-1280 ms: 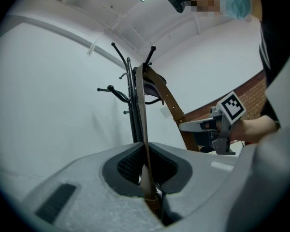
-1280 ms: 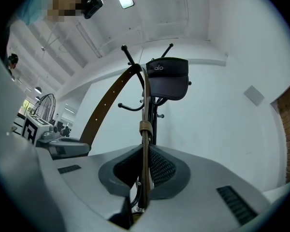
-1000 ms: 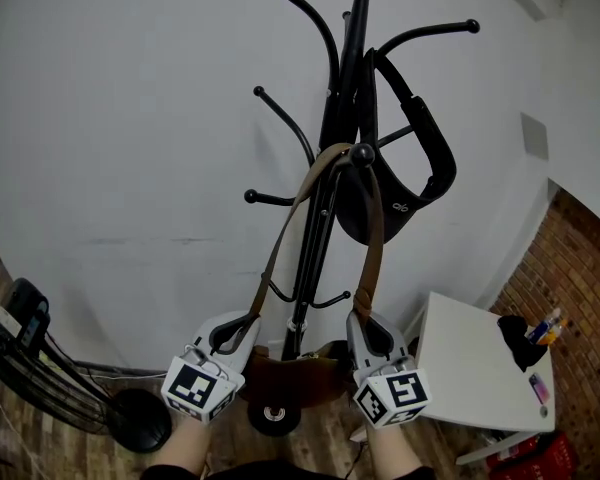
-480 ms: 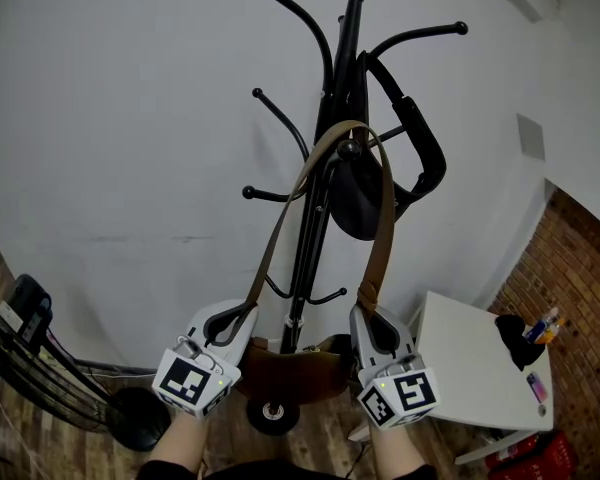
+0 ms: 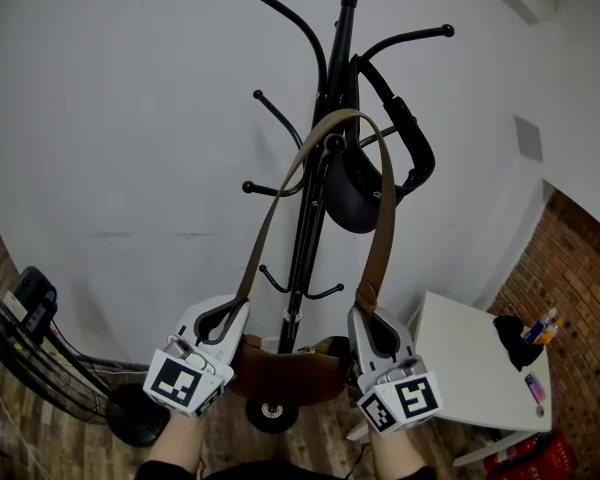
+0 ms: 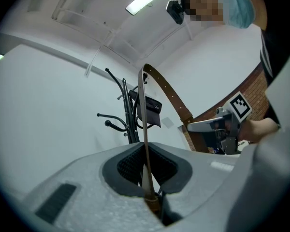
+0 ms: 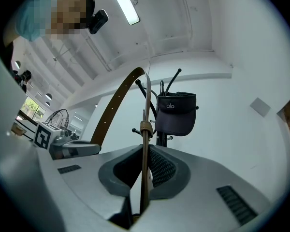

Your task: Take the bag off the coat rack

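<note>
A black coat rack (image 5: 315, 198) stands against the white wall. The brown bag (image 5: 285, 368) hangs low between my two grippers. Its long strap (image 5: 378, 218) arches up to the rack, with its top just above a knobbed hook (image 5: 332, 143). My left gripper (image 5: 225, 320) is shut on the strap's left side (image 6: 144, 129), and my right gripper (image 5: 372, 330) is shut on its right side (image 7: 144, 149). A black visor cap (image 5: 365, 183) hangs on the rack behind the strap. It also shows in the left gripper view (image 6: 149, 111) and the right gripper view (image 7: 176, 112).
A white table (image 5: 480, 368) with a dark object and pens stands at the right, with a red crate (image 5: 535, 458) below it. A black floor fan (image 5: 20, 368) and its round base (image 5: 140, 413) stand at the left. A brick wall is at the far right.
Both grippers have kept their hold on the strap. The top of the strap has risen from resting on the knobbed hook to arching a little above it.
</note>
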The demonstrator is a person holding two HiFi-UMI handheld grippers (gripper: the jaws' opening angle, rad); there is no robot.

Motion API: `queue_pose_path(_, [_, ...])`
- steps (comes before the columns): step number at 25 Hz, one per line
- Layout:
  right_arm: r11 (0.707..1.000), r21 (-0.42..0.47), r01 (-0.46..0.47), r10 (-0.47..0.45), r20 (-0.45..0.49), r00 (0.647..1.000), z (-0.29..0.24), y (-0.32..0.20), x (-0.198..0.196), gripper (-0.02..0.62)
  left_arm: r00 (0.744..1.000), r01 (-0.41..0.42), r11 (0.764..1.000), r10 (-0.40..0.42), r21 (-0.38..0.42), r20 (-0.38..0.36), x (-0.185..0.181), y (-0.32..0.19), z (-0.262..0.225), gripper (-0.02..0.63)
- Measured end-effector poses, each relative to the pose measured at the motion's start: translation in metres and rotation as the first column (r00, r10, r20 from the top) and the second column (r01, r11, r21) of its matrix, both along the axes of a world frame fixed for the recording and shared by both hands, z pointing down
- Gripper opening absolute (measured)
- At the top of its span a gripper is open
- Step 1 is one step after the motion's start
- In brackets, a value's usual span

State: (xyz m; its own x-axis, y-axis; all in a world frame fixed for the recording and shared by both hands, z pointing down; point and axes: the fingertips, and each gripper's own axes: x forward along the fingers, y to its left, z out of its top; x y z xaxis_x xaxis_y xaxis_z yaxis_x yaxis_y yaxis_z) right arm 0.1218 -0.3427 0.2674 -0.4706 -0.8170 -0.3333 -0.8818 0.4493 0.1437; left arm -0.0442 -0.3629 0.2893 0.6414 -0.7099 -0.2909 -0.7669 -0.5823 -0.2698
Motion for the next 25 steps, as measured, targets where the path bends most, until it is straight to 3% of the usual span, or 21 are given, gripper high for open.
queue_pose_path(8, [0.999,-0.027,0.017,-0.017,0.007,1.0,0.01,0.022,0.005,0.028,1.0,0.007,1.0,-0.007,-0.012,-0.012,0.003,0.024,0.009,0.018])
queue_pose_path(25, [0.988,-0.152,0.01,-0.003,0.041,0.999,0.064,0.086,0.022,0.028,0.999,0.011,0.988,-0.016,-0.153,-0.031,0.012,0.092,0.067,0.018])
